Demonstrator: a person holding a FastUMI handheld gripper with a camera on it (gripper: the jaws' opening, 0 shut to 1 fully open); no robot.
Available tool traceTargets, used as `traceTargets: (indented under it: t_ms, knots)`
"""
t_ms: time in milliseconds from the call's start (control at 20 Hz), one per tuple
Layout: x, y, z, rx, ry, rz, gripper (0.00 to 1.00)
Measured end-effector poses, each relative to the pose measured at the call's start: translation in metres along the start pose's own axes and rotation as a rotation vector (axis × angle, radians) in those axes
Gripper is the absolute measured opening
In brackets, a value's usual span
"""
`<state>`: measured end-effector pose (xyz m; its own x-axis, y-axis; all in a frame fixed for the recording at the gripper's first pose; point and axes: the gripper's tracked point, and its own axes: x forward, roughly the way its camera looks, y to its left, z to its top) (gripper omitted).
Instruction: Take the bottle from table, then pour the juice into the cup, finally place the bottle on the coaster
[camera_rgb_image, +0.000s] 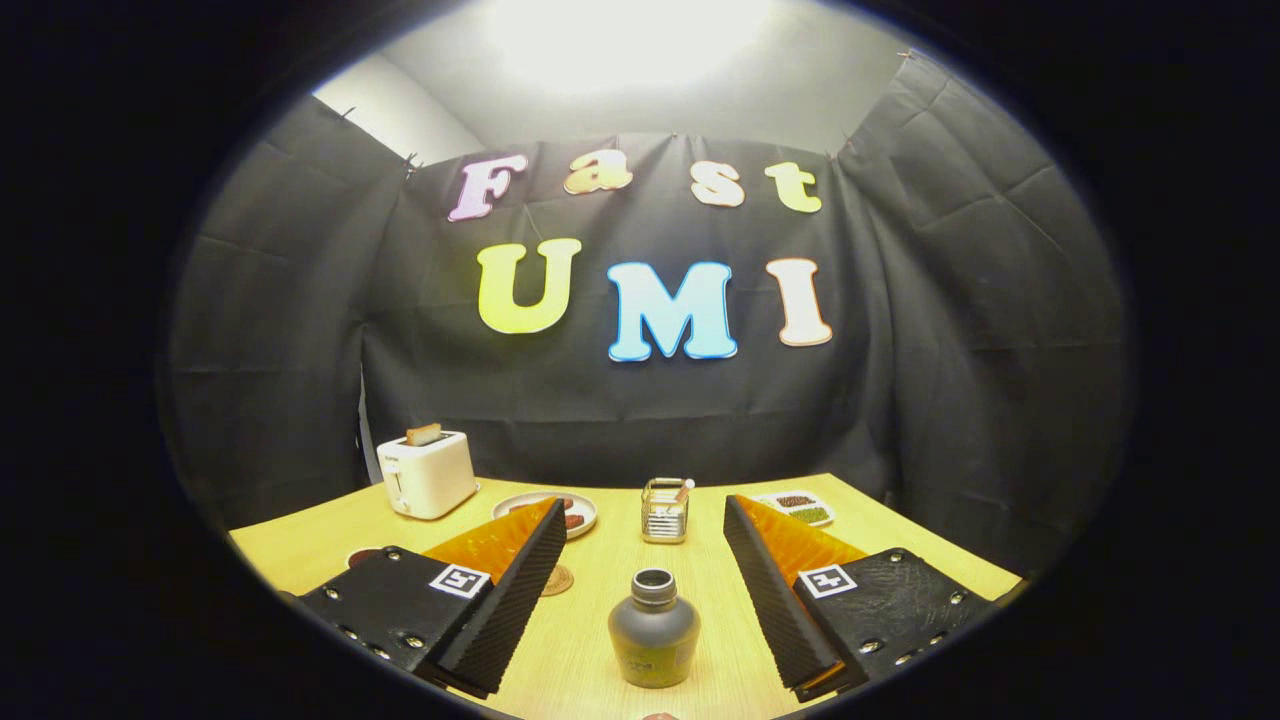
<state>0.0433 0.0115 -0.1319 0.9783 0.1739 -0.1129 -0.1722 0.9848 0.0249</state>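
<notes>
Grey bottle (654, 627) standing upright on the yellow table (900, 540), cap off or mouth open at the top, squarely between the two fingers and touched by neither. Gripper (640, 590) spread wide, a clear gap on each side of the bottle's body.

Step in hand, by the look of it: taking the bottle. Best done by easing forward so the pads bracket the broad lower body rather than the narrow neck, then closing evenly so both sides meet together. Closing off-centre would likely nudge it sideways or tip it; mouth appears open, so any tilt risks a spill. Smooth rounded shoulder could slip upward through a loose pinch, so firm hold low on the body, lift straight up.

Just beyond the bottle: a small glass cup (665, 510) with something thin leaning inside, probably the pouring target. Round brown coaster (557, 580) peeking out beside the left finger, close by on the table. Worth keeping both in mind for the carry path.

Further out: plate with dark food (570, 512) behind the left finger, a small dish of snacks (800, 507) past the right finger, white toaster (428, 473) with a slice of bread at the far left of the table.
</notes>
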Motion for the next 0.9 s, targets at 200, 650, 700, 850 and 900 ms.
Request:
traceTargets:
  t_ms: [200,650,700,850,900]
  knots:
    - [0.009,-0.002,-0.02,0.009,0.047,0.007,0.97]
    - [0.014,-0.005,-0.068,0.004,0.145,0.015,0.97]
    - [0.014,-0.005,-0.074,0.003,0.156,0.017,0.97]
    - [0.014,-0.007,-0.089,0.001,0.188,0.018,0.97]
    - [0.014,-0.007,-0.094,0.001,0.197,0.02,0.97]
